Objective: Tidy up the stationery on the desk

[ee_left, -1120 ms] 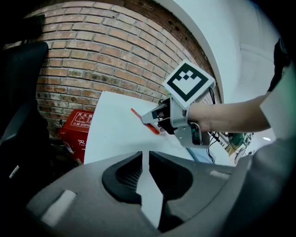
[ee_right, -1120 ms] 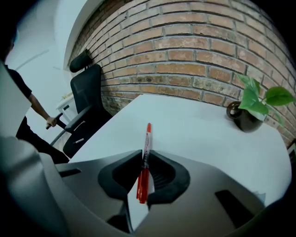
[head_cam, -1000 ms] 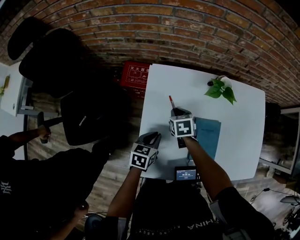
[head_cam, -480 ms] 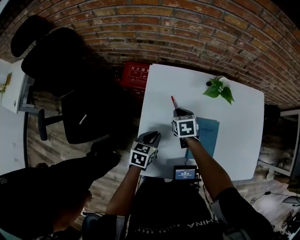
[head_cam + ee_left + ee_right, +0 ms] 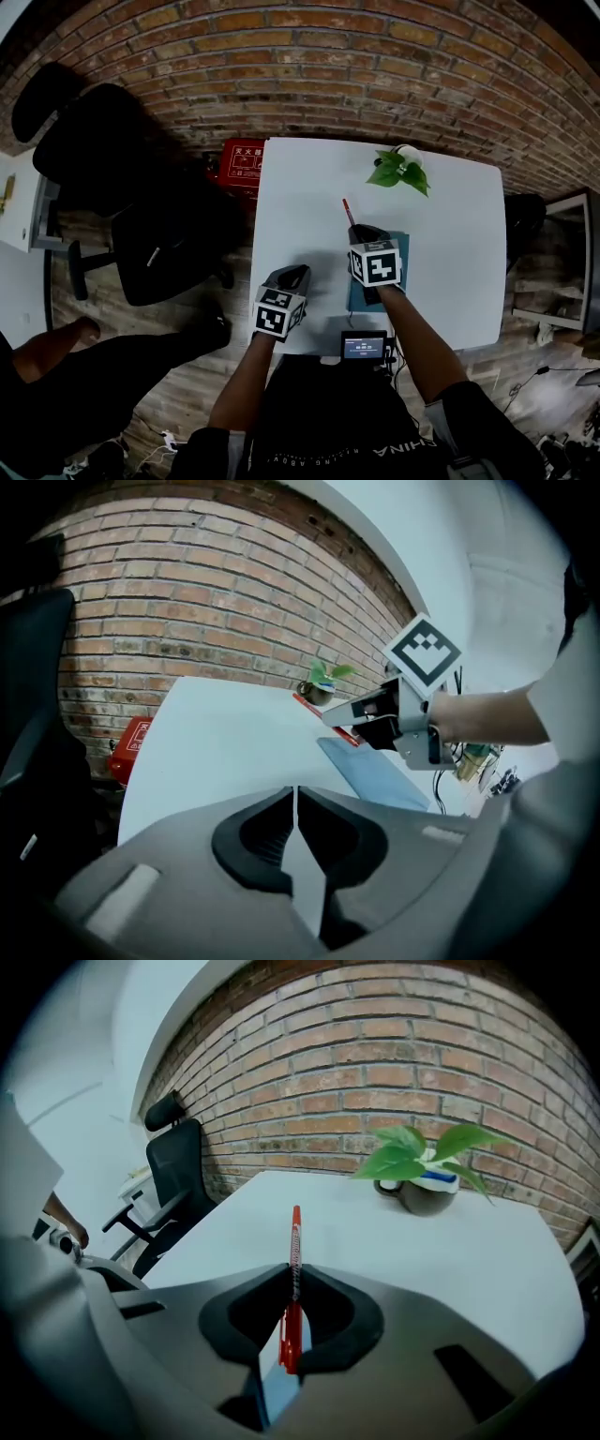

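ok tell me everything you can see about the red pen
The red pen is a slim, plastic-looking stick with dark print along its barrel. It is pinched about mid-length between the shut jaws of the right gripper. One end points ahead towards the potted plant, and the pen is held over the white desk. Nothing else visibly touches it.

Down at six o'clock, my shirt (image 5: 392, 452) shows "HINA" in pale capitals, upside down to me. The little screen (image 5: 364, 348) just above it glows with digits I can't make out. Eleven o'clock: the red box (image 5: 236, 161) carries white Chinese characters, too small to read. Print on my pen (image 5: 293, 1260) is a blur.
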{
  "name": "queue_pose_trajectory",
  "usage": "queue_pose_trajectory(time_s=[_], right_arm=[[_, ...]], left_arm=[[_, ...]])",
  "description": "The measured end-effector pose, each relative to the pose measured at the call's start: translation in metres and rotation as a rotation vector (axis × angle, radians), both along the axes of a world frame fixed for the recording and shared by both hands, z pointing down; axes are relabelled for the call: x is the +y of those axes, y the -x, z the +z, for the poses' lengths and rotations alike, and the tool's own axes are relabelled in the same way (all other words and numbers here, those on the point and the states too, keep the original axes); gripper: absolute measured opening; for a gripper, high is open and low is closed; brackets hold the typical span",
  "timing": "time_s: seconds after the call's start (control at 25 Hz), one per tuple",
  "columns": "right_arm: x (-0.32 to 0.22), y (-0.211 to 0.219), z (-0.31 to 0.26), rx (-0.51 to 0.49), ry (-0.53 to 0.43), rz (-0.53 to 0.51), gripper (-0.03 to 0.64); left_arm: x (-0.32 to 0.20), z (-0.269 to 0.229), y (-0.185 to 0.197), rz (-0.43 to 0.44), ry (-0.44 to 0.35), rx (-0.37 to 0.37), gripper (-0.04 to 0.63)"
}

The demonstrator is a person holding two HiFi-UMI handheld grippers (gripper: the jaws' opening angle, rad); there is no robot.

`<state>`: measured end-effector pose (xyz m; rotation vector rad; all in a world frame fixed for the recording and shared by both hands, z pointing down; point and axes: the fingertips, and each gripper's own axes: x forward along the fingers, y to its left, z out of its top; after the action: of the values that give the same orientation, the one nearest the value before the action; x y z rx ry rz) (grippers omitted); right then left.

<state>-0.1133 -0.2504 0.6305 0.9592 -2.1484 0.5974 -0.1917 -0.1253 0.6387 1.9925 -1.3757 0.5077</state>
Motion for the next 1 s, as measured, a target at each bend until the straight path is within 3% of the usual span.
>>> queue_pose_trajectory(time_s=[0.28,0.6,1.0], right_arm=[[0.008,-0.085,-0.006,-0.008,-0.001,0.097,0.049],[0.032,-0.176,0.009,-0.005,0.06,0.209,0.049],[0.064,-0.218,0.04,-0.056,0.183,0.261,0.049]], left_arm=[[-0.005,0.0,-0.041,0.037,0.001,-0.008,0.012],[0.0,0.007,-0.089,0.083,0.032,-0.023,0.012],[0.011,0.018,-0.124,0.103,0.074,-0.051,0.012]])
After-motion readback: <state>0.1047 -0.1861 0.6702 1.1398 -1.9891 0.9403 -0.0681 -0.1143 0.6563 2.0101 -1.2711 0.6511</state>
